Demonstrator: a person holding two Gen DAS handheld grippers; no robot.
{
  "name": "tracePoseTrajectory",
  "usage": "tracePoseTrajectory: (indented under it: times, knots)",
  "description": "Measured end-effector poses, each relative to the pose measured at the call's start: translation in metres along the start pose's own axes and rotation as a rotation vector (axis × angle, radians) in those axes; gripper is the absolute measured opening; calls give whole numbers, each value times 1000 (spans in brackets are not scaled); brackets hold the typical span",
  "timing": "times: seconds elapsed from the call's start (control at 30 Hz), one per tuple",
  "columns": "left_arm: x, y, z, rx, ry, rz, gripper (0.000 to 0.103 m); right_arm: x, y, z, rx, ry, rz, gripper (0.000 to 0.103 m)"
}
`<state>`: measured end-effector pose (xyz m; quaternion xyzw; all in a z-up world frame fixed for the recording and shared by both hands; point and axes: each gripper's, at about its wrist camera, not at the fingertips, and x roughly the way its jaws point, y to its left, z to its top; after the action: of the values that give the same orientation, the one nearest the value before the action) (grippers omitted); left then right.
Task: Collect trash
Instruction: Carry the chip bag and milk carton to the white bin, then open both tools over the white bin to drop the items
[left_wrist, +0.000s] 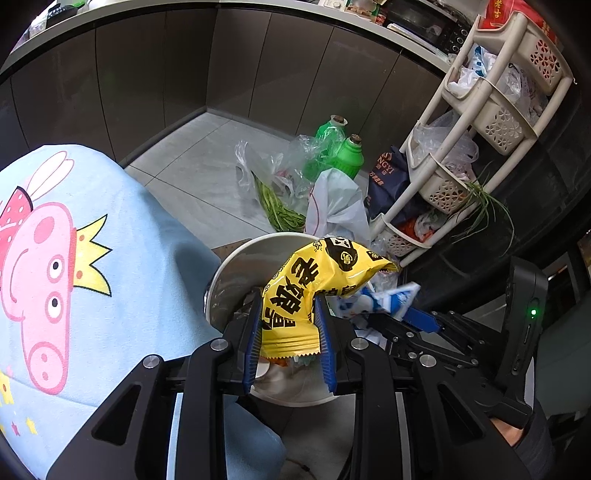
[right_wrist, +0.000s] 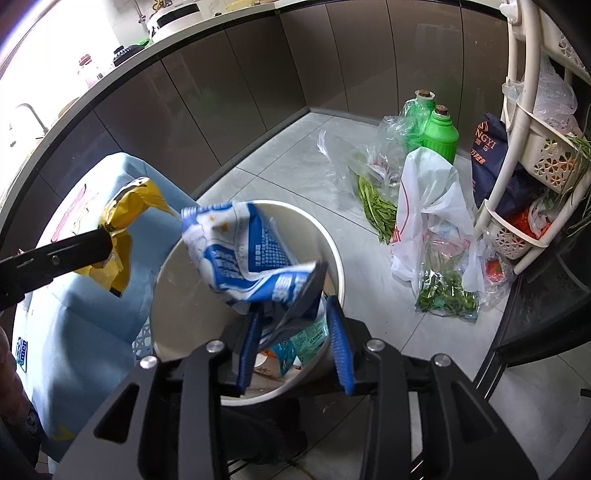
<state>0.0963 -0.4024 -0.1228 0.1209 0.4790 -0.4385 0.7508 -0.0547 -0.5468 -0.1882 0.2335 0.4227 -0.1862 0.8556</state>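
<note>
A yellow wrapper (left_wrist: 295, 291) is pinched between the pads of the left gripper (left_wrist: 290, 341), its long axis rising over the white bin (right_wrist: 334, 258). A blue wrapper (right_wrist: 243, 254) is seen between the parted jaws of the right gripper (right_wrist: 295, 349); whether a pad touches it cannot be told. Both hang above the bin's mouth, the right gripper more squarely over it, so release downward is judged next. A blue cloth (left_wrist: 122, 236) lies beside the bin; bags (right_wrist: 432, 206), bottles (right_wrist: 441, 133) and a rack (left_wrist: 491, 122) stand on the tiled floor (right_wrist: 295, 162).
</note>
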Motion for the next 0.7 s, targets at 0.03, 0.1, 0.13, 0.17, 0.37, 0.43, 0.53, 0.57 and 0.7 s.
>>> tracePoseTrajectory:
  times: [0.03,0.1,0.13,0.17,0.37,0.43,0.53,0.57,0.7]
  knots:
    - [0,0,0,1,1,1,25,-1,1,0,-1,-2,-1,42]
    - [1,0,0,0,2,-1,26,-1,2,0,-2,-6,1,46]
    - [1,0,0,-1,3,-2,26,-2,3,0,-2,-6,2,47]
    - [1,0,0,-1,3,0,26,-2,3,0,-1,-6,2,48]
    - [4,-1,-1,-6,8,2,28,-4,3,-1,5,-6,4,49]
    - [5,-2,0,-5,9,3,28,-4,3,-1,4,-6,1,49]
    - [5,-2,-1,-4,5,6,31,-4,2,-1,9,-9,0,51]
    - [5,-3,-1,-4,1,8,32,-4,2,-1,8,-10,-1,52]
    - [3,-3,-2,-10,-13,16,42,-4,2,-2,7,-12,-2,54]
